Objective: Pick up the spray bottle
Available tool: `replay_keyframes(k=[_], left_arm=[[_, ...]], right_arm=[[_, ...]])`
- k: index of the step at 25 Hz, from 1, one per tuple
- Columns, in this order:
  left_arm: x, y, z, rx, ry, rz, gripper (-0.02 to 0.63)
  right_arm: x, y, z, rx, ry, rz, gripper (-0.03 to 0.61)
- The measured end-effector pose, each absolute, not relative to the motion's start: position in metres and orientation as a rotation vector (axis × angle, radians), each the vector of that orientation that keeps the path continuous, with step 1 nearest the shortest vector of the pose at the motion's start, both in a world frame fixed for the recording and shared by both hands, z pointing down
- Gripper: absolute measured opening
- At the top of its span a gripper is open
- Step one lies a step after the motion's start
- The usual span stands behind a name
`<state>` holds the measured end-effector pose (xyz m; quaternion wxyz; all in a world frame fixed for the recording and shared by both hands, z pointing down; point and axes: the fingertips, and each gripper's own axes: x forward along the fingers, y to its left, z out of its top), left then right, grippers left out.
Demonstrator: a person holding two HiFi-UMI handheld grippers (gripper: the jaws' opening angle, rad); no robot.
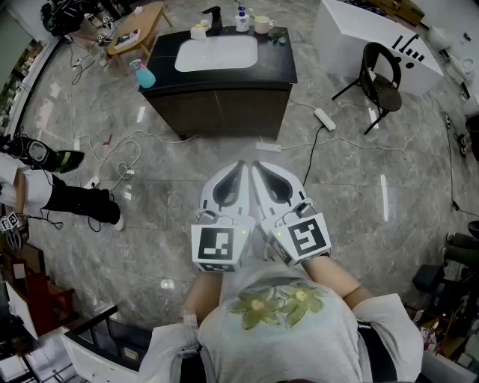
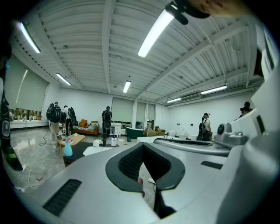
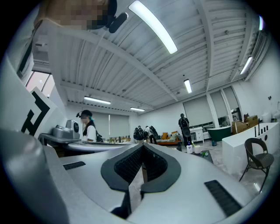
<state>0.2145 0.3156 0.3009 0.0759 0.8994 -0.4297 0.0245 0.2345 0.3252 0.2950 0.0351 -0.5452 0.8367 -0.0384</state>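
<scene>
Right now we stand well back from the dark tabletop [image 1: 277, 69] with the white sink [image 1: 217, 54] set into it, and nothing of the pick-up is under way yet. We hold the left tool [image 1: 238, 173] and the right tool [image 1: 260, 173] side by side close to the chest, pointing toward the far end of the room. Each has its jaws brought together at the tips, with nothing gripped between them.

The spray bottle [image 1: 143, 75], blue with a pink top, stands upright at the near left corner of the tabletop, right at the edge. It is well apart from the tap [image 1: 213, 16], the pump bottle [image 1: 242, 19] and the cup [image 1: 262, 25] behind the sink.

We see the main risk in that corner position. If we arrive with the jaws not yet parted, or come in from the right, a light knock would likely send the bottle over the edge to the floor. A grip taken too high on the narrow top may let the body swing or slip. Loose cables [image 1: 127, 168] lie across the floor on the left between us and the bottle, and they could catch a foot as we step in.
</scene>
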Motion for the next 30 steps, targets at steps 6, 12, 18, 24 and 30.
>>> replay_keyframes(k=[6,12,18,24,30], left_arm=[[0.213,0.307,0.293,2.694,-1.311,0.04,0.008],[0.221,0.294,0.282,2.7,-1.364,0.019,0.008],[0.23,0.284,0.277,2.685,-1.453,0.02,0.008],[0.206,0.274,0.29,2.559,-1.575,-0.023,0.008],[0.172,0.256,0.305,2.491,-1.634,-0.01,0.008]], right_arm=[[0.236,0.315,0.288,-1.685,2.564,-0.105,0.02],[0.243,0.301,0.275,-1.612,2.566,-0.053,0.02],[0.252,0.29,0.27,-1.532,2.6,-0.025,0.02],[0.231,0.279,0.281,-1.426,2.733,-0.112,0.02],[0.194,0.261,0.287,-1.361,2.788,0.028,0.02]])
